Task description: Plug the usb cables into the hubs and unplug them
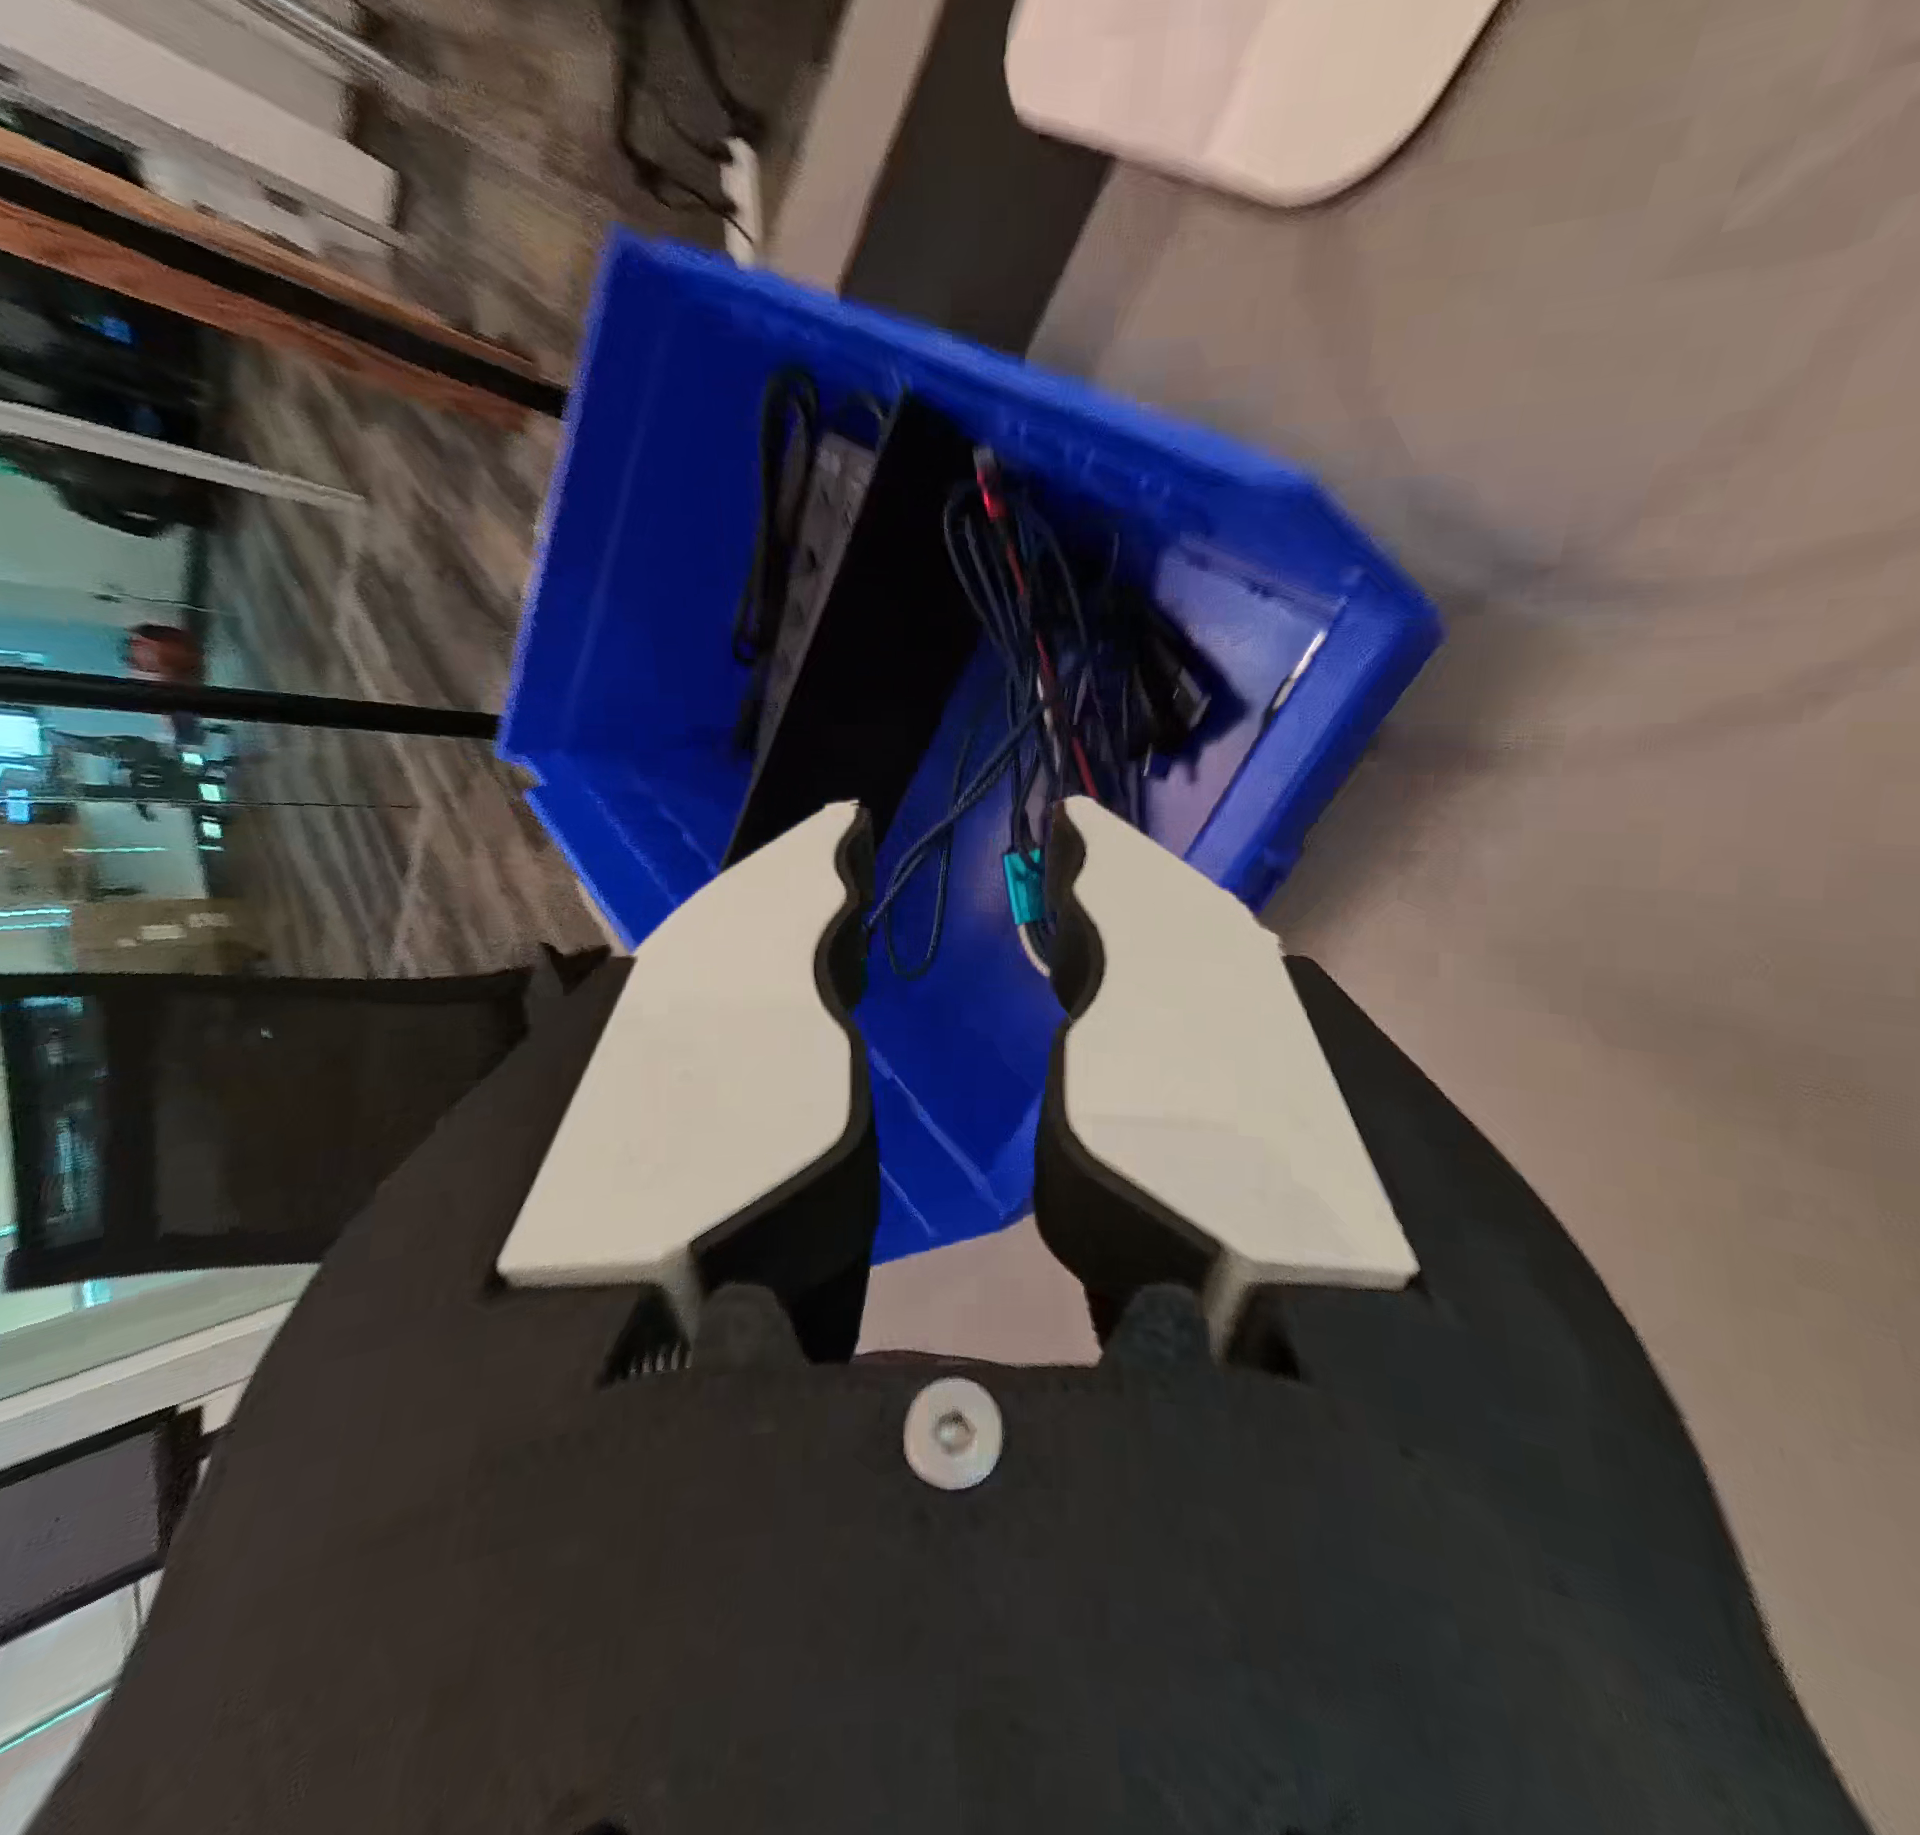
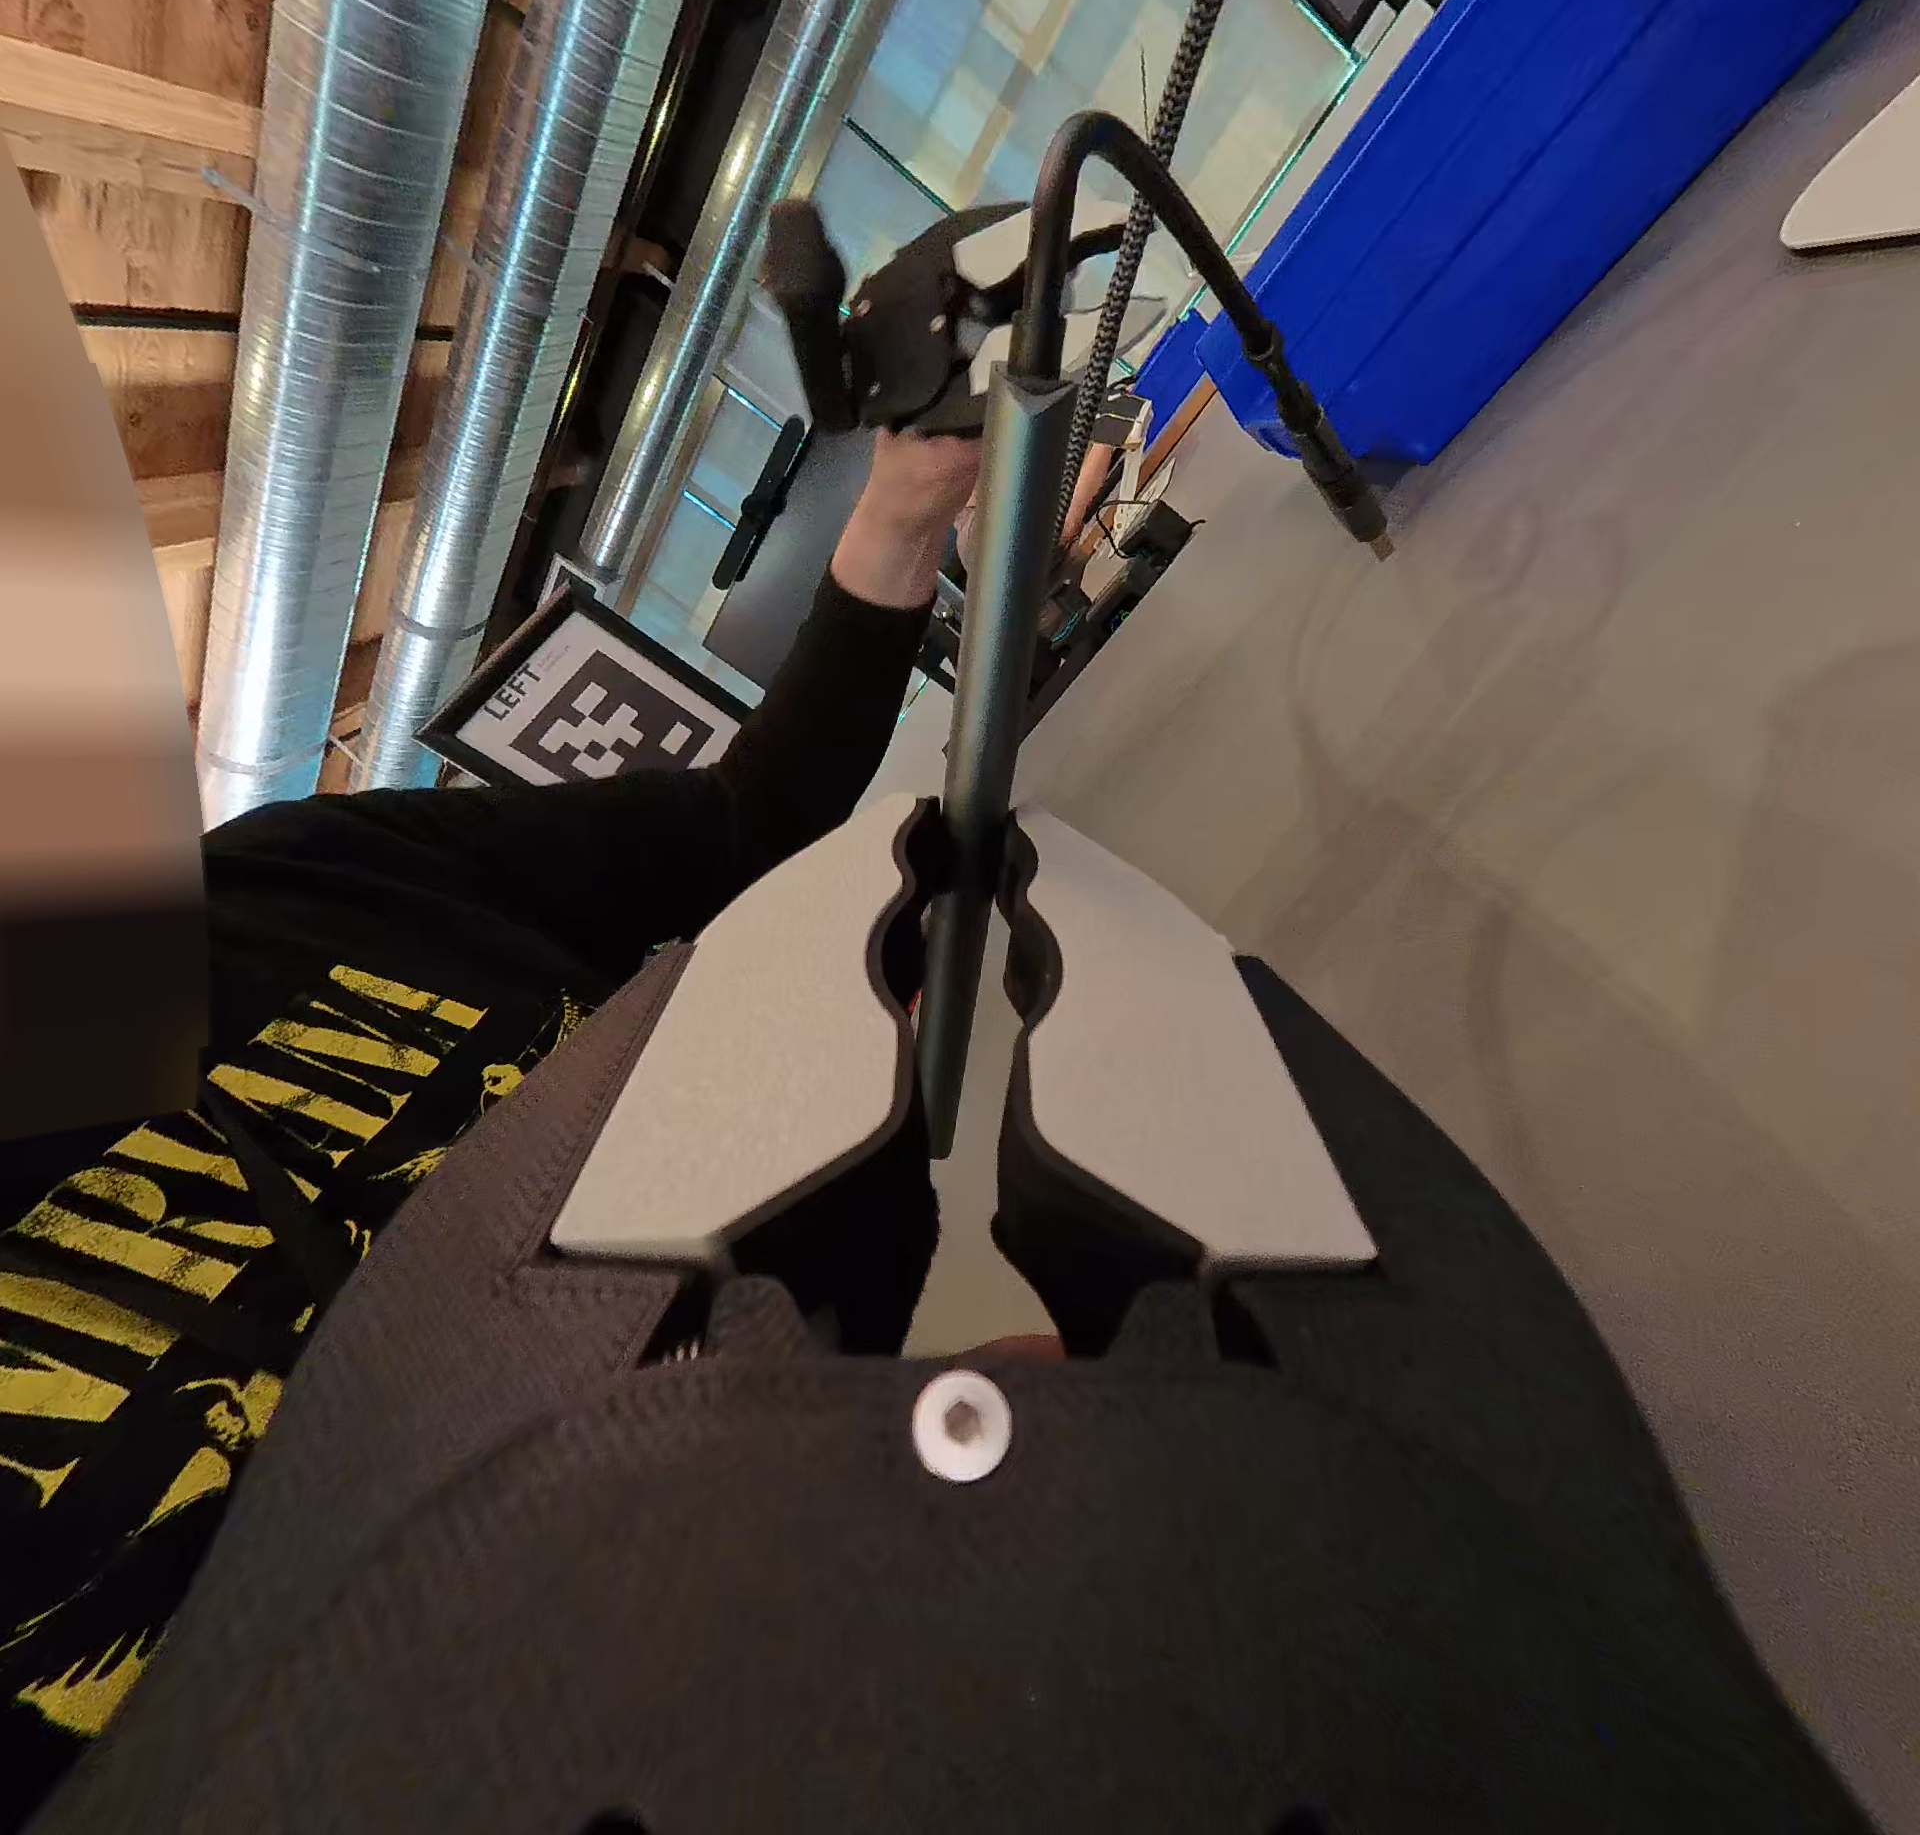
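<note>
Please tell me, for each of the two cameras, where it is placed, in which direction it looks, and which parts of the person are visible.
Left wrist view: on the left gripper, jaws open, looking down into the blue bin of cables; no body visible.
Right wrist view: on the right gripper, jaws clamping a dark hub, facing the person's sleeve, hand.
Shared: blue bin, grey table.

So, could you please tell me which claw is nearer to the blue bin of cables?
Left. The left claw hangs open right over the blue bin and its cables; the right claw holds the hub off to the side.
</note>
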The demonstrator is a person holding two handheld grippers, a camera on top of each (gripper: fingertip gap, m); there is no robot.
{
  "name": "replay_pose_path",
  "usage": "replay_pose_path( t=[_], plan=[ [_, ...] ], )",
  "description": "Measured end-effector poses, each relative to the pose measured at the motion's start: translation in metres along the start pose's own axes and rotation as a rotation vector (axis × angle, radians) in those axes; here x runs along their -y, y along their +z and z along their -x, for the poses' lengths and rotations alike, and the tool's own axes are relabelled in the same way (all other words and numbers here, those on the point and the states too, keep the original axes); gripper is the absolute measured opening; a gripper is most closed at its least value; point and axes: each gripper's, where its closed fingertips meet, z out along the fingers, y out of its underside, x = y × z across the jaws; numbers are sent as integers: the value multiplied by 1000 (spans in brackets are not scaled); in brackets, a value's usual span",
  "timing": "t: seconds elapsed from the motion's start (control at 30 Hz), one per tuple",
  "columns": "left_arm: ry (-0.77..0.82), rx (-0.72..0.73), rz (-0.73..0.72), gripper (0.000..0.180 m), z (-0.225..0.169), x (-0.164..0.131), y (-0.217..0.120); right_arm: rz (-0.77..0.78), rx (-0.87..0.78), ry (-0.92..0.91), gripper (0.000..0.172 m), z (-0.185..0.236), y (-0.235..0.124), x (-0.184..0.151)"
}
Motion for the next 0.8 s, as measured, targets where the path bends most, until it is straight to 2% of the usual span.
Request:
replay_pose_path(
  t=[0.17,0.3,0.43,0.57,0.8],
  plan=[
    [96,-193,174,45,9,-32,59,17,-3,-6,10,0,1,-3],
    [166,-281,315,41,7,-57,93,17,7,-6,10,1,0,-2],
    [221,-327,423,13,0,-77,114,13,14,-4,10,2,0,-2],
    [206,-260,410,8,11,-72,112,2,44,-3,11,5,-2,0],
    [6,-122,255,6,43,-52,76,-1,50,-6,10,6,-3,0]
  ],
)
